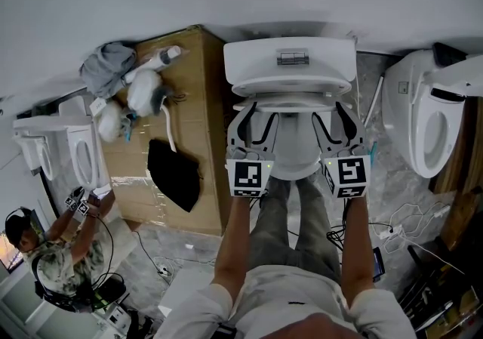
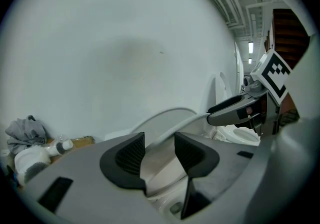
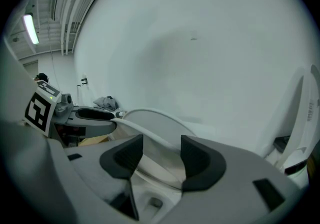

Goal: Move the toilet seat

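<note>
A white toilet (image 1: 293,58) stands against the wall, and its toilet seat (image 1: 291,90) is tilted up off the bowl (image 1: 296,158). My left gripper (image 1: 255,120) is at the seat's left side and my right gripper (image 1: 336,118) at its right side. In the left gripper view the left gripper (image 2: 159,149) is shut on the seat (image 2: 159,167), whose edge fills the gap between the pads. The right gripper view shows the right gripper (image 3: 161,154) likewise shut on the seat (image 3: 161,168), with the curved rim (image 3: 150,124) running up to the left.
Left of the toilet stands a cardboard box (image 1: 192,96) carrying a black cloth (image 1: 175,173), a grey cloth (image 1: 109,67) and white items. Other toilets stand at the right (image 1: 426,118) and the far left (image 1: 79,152). A person (image 1: 56,254) crouches at the lower left. Cables (image 1: 400,220) lie on the floor.
</note>
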{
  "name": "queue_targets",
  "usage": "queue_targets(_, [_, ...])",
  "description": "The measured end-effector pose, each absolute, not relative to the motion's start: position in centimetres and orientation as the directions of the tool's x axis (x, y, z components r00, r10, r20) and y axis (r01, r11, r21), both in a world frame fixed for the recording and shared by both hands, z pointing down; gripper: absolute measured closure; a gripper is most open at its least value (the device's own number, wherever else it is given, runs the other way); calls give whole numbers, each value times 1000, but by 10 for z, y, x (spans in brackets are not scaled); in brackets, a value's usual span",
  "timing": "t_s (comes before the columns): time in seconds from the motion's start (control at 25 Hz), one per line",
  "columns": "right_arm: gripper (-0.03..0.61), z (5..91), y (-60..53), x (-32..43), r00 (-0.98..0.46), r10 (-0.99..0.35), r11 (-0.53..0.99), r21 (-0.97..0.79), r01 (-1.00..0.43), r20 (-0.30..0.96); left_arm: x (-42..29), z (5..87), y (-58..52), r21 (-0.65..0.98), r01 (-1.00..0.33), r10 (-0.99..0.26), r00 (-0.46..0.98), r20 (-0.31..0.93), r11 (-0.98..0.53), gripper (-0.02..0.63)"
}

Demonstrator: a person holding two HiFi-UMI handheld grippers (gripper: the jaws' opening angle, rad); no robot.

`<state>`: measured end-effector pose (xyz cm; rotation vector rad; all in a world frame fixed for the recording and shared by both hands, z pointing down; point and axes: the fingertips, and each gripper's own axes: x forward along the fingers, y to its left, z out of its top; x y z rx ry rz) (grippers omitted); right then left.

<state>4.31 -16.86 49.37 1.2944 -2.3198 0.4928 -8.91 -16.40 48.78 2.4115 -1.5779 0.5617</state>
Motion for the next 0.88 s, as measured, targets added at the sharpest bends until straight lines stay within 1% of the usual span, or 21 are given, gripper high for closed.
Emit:
queue_targets(0.16, [324,493,-177,42,-461,-716,494,-85,-865,524,-91,489,-170,-35,-917,-830,344,438,-398,407])
queue_targets(0.68, [333,495,-204,41,-428,-750,466,-57,-883,504,-94,489,-194,-44,-934,-856,307,416,-355,405])
queue_targets(0.88, [333,497,-213,42,-406,-764,446,-45,-894,501,-98,492,-203,-4,-946,-861,293,415,-324,402])
